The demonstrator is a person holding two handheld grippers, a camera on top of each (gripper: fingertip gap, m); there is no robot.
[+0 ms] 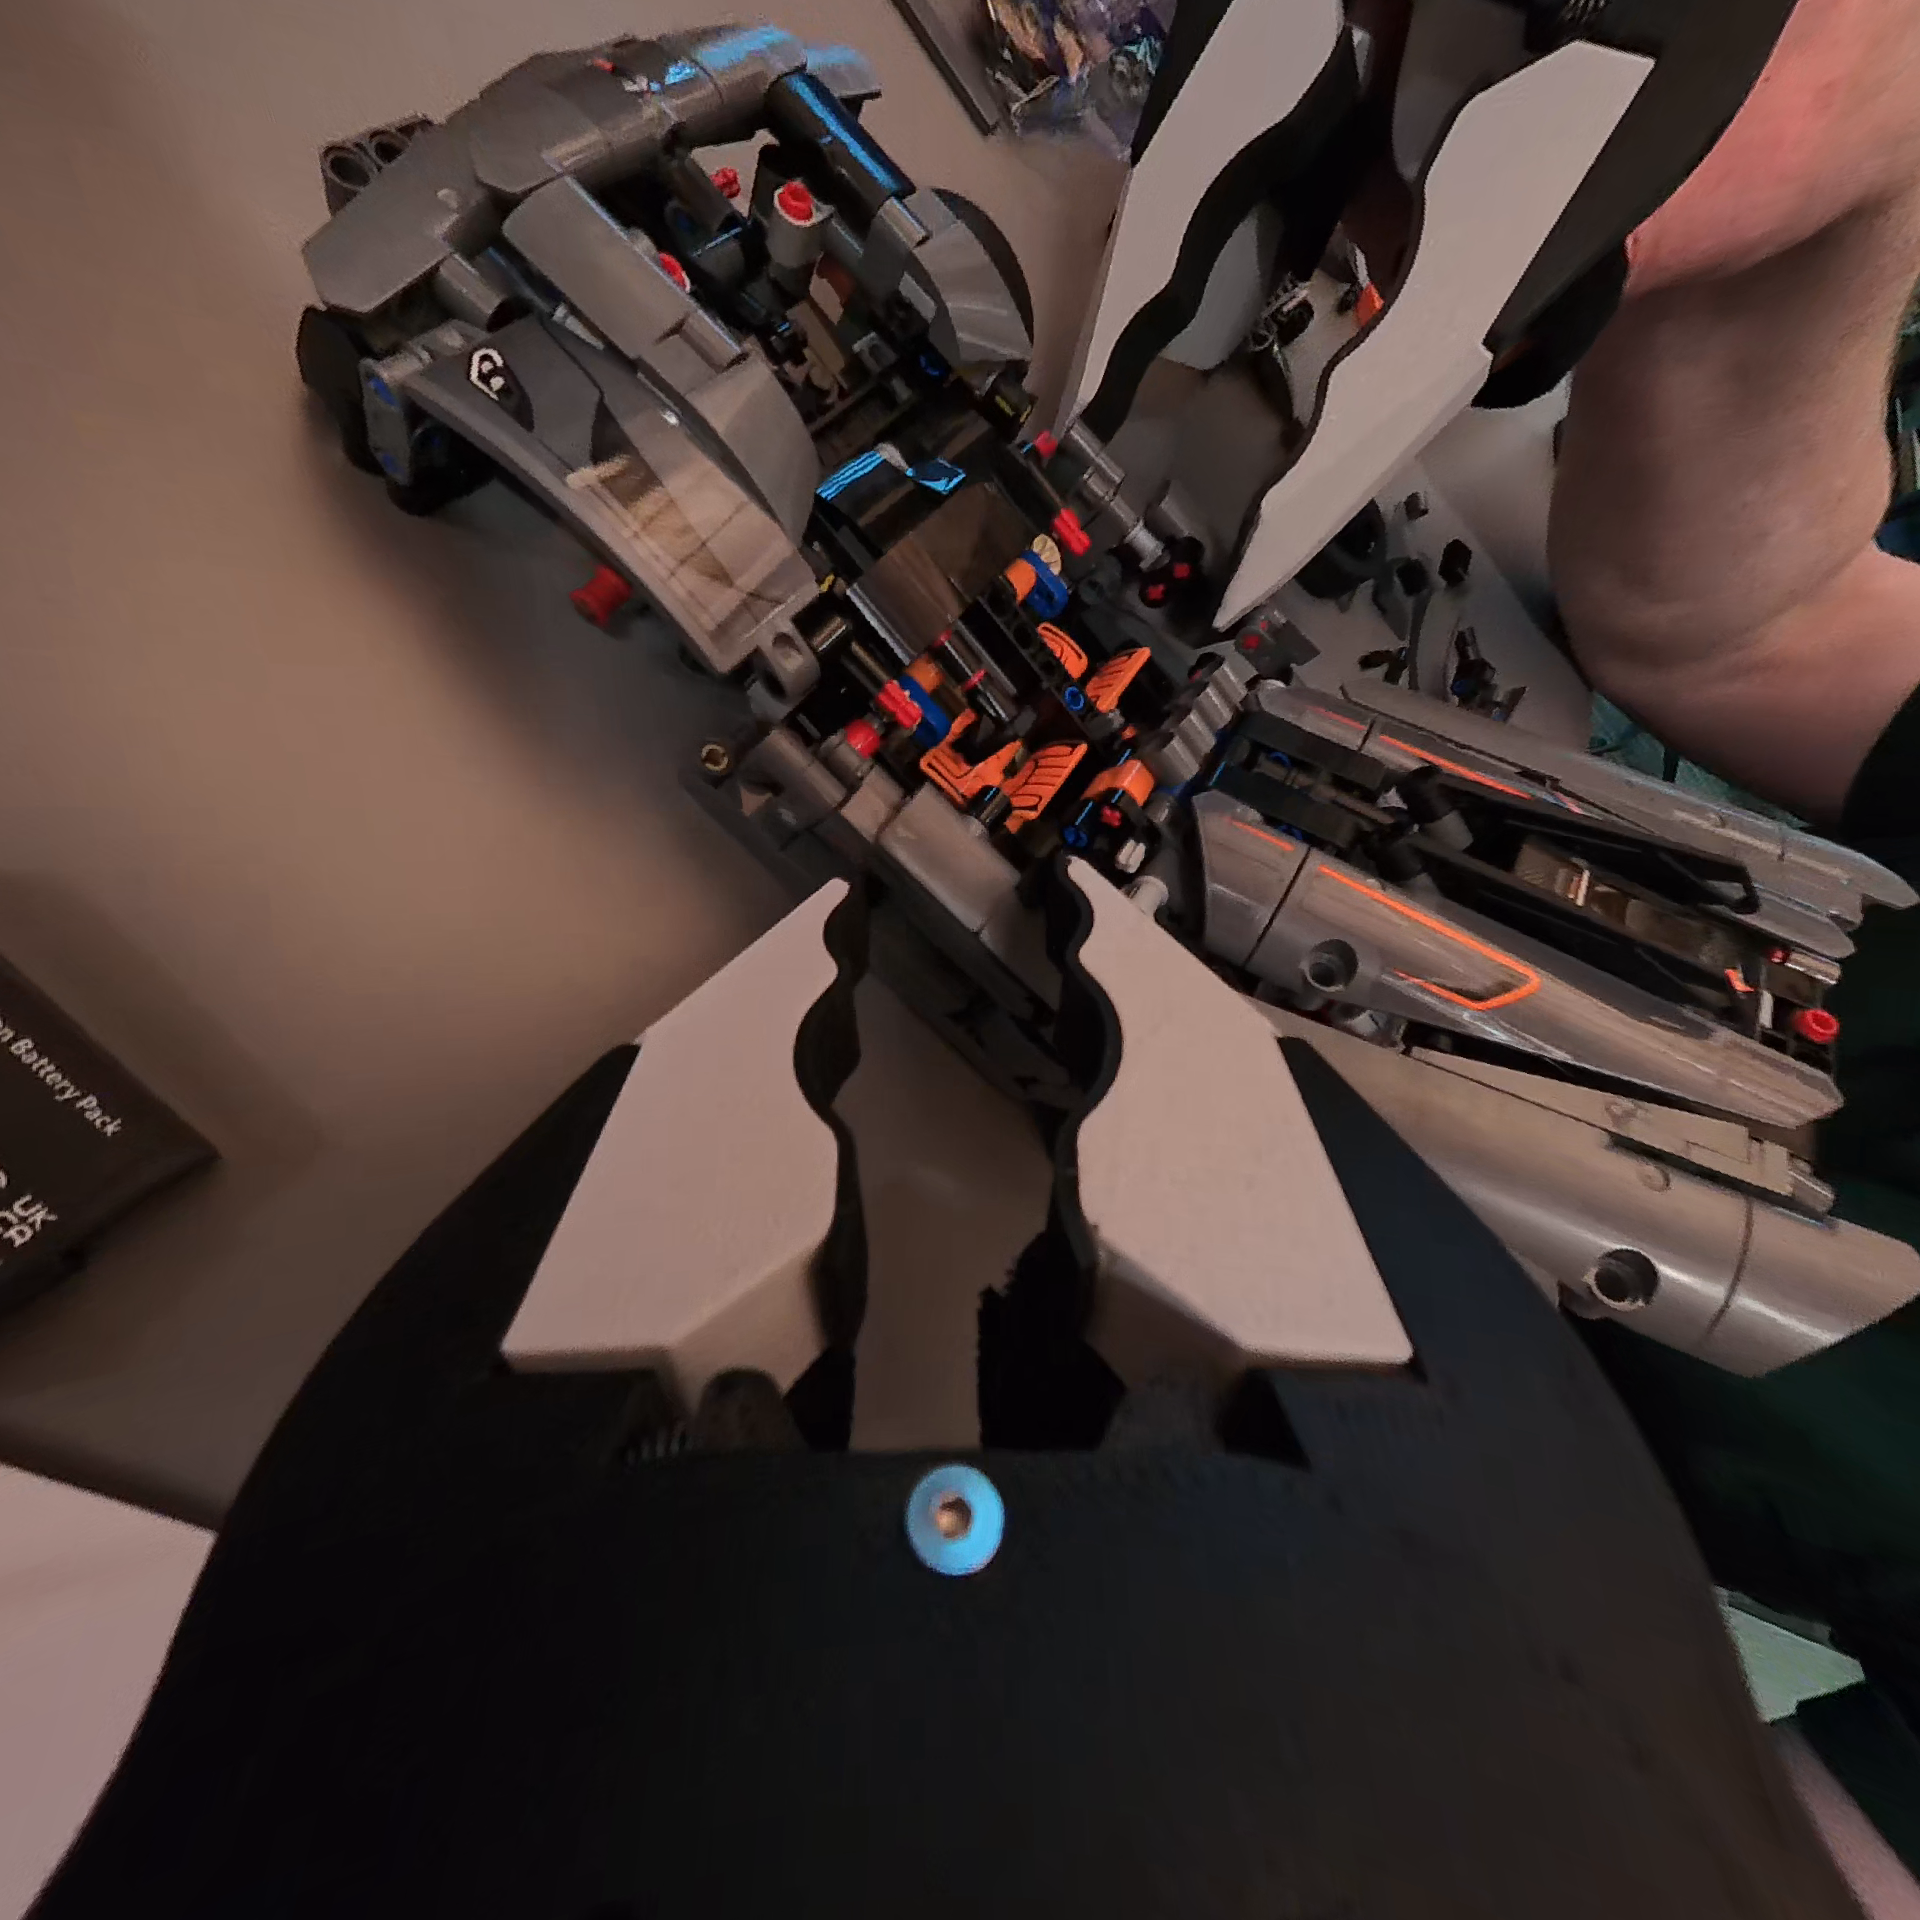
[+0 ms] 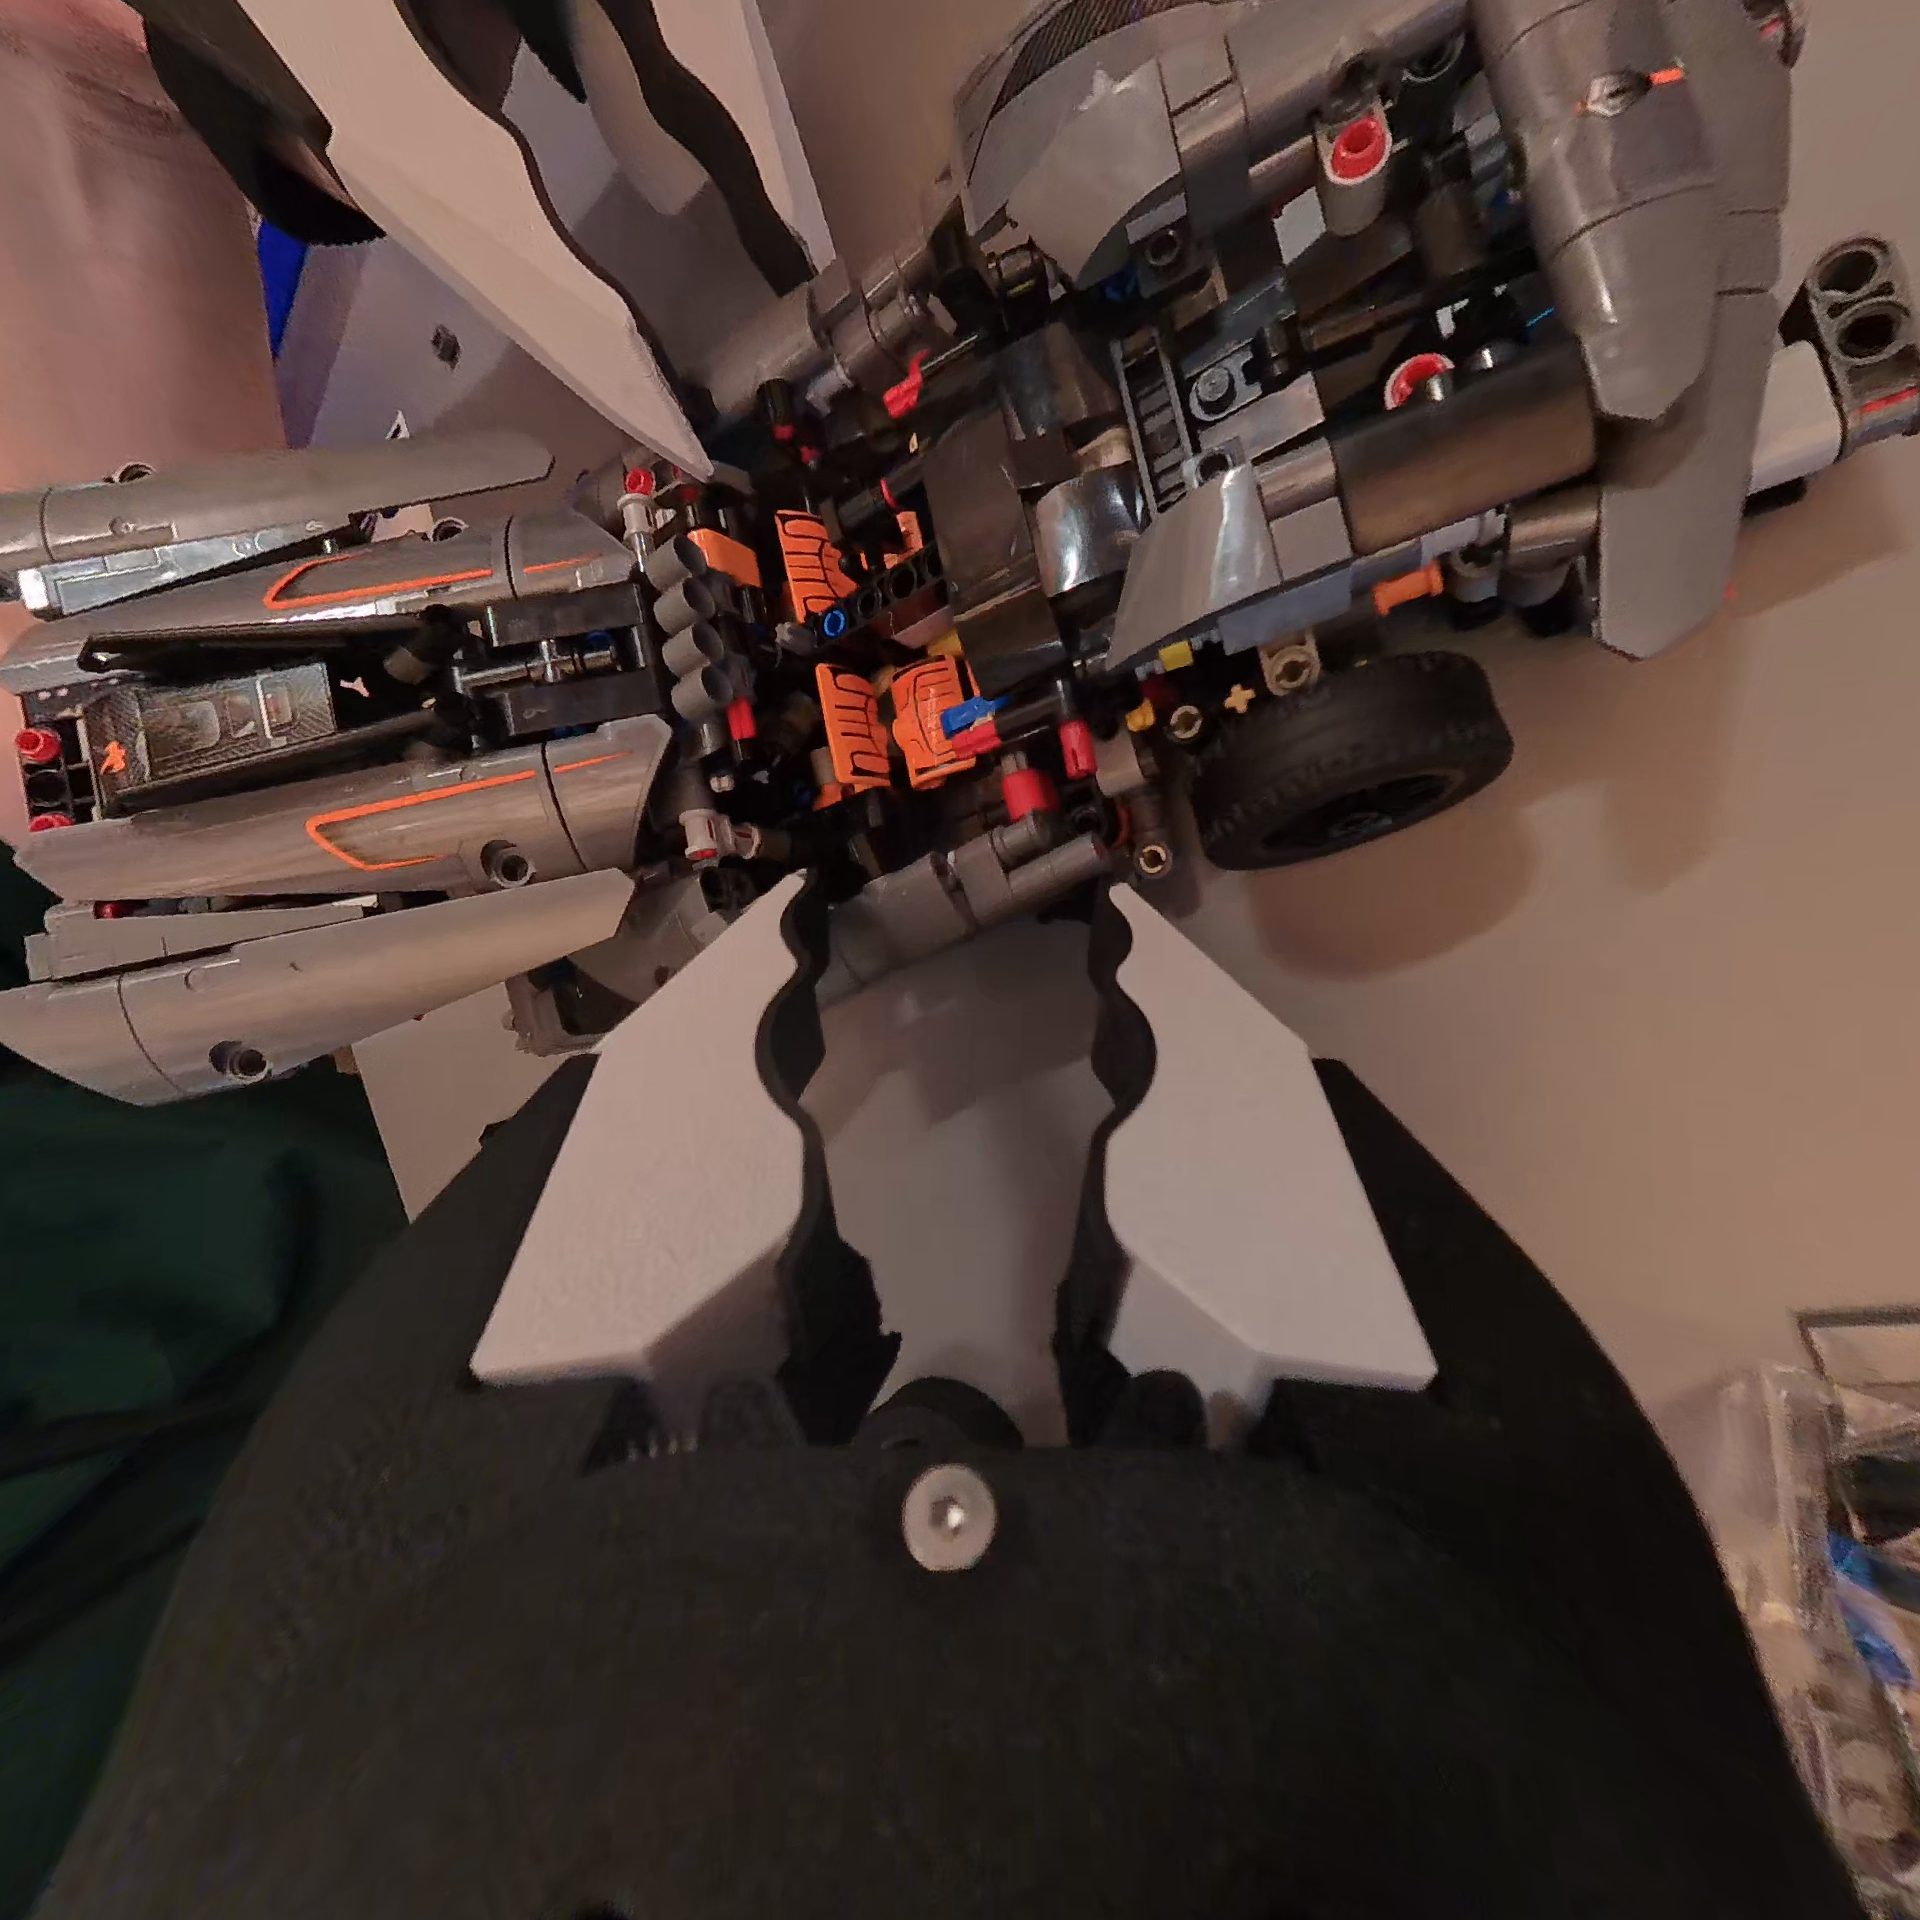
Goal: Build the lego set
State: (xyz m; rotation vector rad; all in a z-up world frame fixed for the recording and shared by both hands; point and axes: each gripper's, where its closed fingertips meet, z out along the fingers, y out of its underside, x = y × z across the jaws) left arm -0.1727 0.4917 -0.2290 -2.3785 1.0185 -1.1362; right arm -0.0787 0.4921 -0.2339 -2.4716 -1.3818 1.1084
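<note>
The part-built lego car point(image 1: 665, 436) lies on the table, grey-panelled with black frame, orange seats point(image 1: 1018, 769) and red pins. It also fills the right wrist view point(image 2: 1143, 499), front wheel point(image 2: 1351, 758) on the table. My left gripper point(image 1: 956, 883) is shut on the car's grey side sill point(image 1: 935, 862) beside the seats. My right gripper point(image 2: 956, 894) is shut on the opposite grey side sill point(image 2: 966, 883). Each gripper shows in the other's view, at the far side of the car: the right gripper point(image 1: 1148, 520) and the left gripper point(image 2: 758, 364).
The car's long grey rear section with orange lines point(image 1: 1455, 935) reaches toward the person's forearm point(image 1: 1714, 520). A dark box point(image 1: 73, 1122) lies left, loose small parts point(image 1: 1434, 613) lie beyond the car, and a clear parts bag point(image 2: 1839, 1538) lies at lower right. One gripper's finger ends stand about 10 centimeters off the other's.
</note>
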